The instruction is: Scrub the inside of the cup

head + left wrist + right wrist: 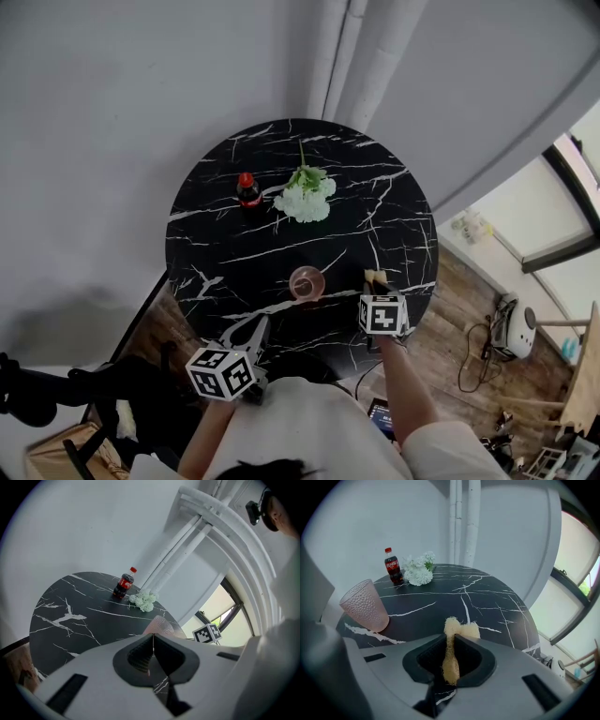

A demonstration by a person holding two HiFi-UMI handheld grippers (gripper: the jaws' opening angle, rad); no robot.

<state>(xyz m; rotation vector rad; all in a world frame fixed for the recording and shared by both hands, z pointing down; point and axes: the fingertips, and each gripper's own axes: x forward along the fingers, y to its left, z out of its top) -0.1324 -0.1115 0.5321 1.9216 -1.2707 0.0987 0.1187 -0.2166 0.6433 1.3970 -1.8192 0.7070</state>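
The right gripper [452,639] has its jaws clamped on the loofah scrubber [468,631], pinching it thin. The left gripper [153,641] has its jaws closed together on nothing. The cup [365,605] stands upright on the table [487,592], apart from both grippers. Advice: brace the cup with the left gripper first; 1 unsupported cup would probably tip. The head view shows the cup's interior too small to judge.

A bottle [248,190] and a bunch of flowers [306,197] are set side by side on the far part of the surface [375,206], the bottle on the left. A cup [307,282] is stood nearer the front edge, with a scrubbing pad [375,277] just right of it.
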